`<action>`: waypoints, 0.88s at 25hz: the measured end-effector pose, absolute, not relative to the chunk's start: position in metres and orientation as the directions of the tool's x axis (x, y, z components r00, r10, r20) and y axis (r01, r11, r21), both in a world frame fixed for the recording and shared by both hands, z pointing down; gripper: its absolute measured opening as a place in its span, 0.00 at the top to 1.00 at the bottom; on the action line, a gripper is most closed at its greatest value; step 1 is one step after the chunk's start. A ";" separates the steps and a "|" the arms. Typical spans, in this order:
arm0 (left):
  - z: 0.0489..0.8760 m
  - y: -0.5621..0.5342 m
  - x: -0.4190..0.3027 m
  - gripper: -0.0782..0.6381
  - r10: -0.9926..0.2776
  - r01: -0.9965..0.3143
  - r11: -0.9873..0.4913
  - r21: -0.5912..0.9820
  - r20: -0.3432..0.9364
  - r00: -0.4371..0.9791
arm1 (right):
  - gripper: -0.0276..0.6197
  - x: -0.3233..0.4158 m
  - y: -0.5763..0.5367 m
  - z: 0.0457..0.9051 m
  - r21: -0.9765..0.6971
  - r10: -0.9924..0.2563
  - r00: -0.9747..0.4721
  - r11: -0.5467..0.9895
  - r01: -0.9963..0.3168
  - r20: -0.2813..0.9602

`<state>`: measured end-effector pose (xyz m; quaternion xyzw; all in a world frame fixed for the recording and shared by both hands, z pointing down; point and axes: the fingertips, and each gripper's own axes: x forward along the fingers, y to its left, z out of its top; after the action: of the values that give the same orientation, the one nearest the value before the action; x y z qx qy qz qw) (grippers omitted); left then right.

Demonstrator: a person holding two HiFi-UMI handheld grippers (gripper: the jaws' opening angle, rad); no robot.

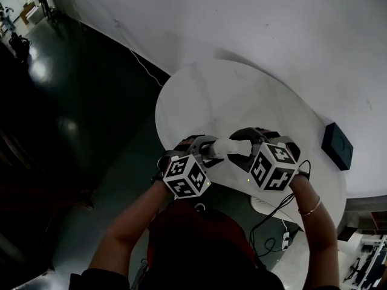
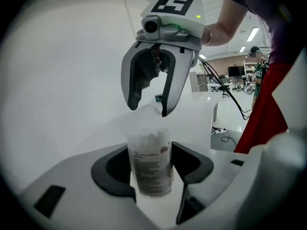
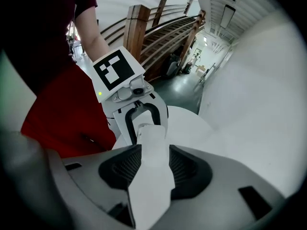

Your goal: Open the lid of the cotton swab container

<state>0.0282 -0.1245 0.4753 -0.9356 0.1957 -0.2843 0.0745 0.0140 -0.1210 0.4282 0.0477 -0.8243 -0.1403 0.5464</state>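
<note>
The cotton swab container (image 1: 225,145) hangs over the near edge of the round white table (image 1: 242,89), between both grippers. It is a clear tube (image 2: 149,169) with a printed label and white swabs inside. My left gripper (image 2: 151,163) is shut on its body, a pad pressing each side. A cloudy white lid (image 2: 140,120) caps it. My right gripper (image 2: 148,108) comes down from above, its jaws shut on that lid (image 3: 149,174). I cannot tell whether the lid has parted from the tube. In the head view the left gripper (image 1: 210,153) faces the right gripper (image 1: 237,146).
A dark flat box (image 1: 337,145) lies at the right, beyond the table. Black cables (image 1: 272,219) trail down from the right gripper beside the person's arm. A thin cord (image 1: 142,65) runs along the dark floor at the left. The far side of the table is bare.
</note>
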 end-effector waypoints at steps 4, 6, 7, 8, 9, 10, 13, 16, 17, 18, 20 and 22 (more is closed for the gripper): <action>0.480 -0.123 0.030 0.53 -0.396 -0.325 -0.918 -0.227 0.504 0.767 | 0.67 0.016 -0.125 0.426 0.288 -0.241 -0.415 0.956 0.052 0.877; 0.482 -0.122 0.031 0.53 -0.387 -0.322 -0.922 -0.215 0.506 0.771 | 0.68 0.016 -0.125 0.426 0.294 -0.245 -0.417 0.954 0.056 0.875; 0.483 -0.122 0.032 0.53 -0.384 -0.323 -0.923 -0.209 0.505 0.773 | 0.68 0.015 -0.126 0.426 0.297 -0.248 -0.418 0.953 0.056 0.874; 0.484 -0.122 0.031 0.53 -0.382 -0.324 -0.924 -0.202 0.504 0.775 | 0.68 0.015 -0.127 0.425 0.301 -0.252 -0.421 0.952 0.054 0.871; 0.484 -0.122 0.031 0.54 -0.379 -0.325 -0.925 -0.197 0.503 0.777 | 0.69 0.014 -0.128 0.423 0.306 -0.258 -0.426 0.951 0.048 0.867; 0.485 -0.122 0.032 0.54 -0.377 -0.324 -0.926 -0.193 0.503 0.778 | 0.69 0.013 -0.130 0.422 0.311 -0.264 -0.432 0.949 0.042 0.862; 0.485 -0.121 0.034 0.54 -0.367 -0.317 -0.930 -0.185 0.503 0.783 | 0.71 0.011 -0.134 0.417 0.324 -0.277 -0.447 0.946 0.029 0.850; 0.486 -0.119 0.037 0.54 -0.355 -0.311 -0.935 -0.173 0.502 0.789 | 0.72 0.009 -0.137 0.415 0.331 -0.285 -0.454 0.943 0.024 0.844; 0.486 -0.118 0.037 0.54 -0.351 -0.308 -0.936 -0.170 0.502 0.790 | 0.72 0.009 -0.139 0.414 0.334 -0.289 -0.456 0.942 0.021 0.842; 0.486 -0.118 0.038 0.54 -0.349 -0.306 -0.937 -0.169 0.502 0.791 | 0.72 0.008 -0.141 0.413 0.337 -0.293 -0.458 0.941 0.016 0.839; 0.485 -0.119 0.037 0.54 -0.344 -0.303 -0.939 -0.164 0.500 0.794 | 0.72 0.007 -0.144 0.411 0.342 -0.300 -0.464 0.940 0.007 0.833; 0.484 -0.118 0.038 0.54 -0.337 -0.303 -0.941 -0.151 0.492 0.803 | 0.72 0.006 -0.148 0.409 0.345 -0.308 -0.469 0.938 -0.007 0.828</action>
<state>0.0380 -0.1184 0.4838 -0.9489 0.1686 -0.2649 0.0324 0.0062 -0.1484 0.4093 0.0932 -0.8441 -0.1486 0.5067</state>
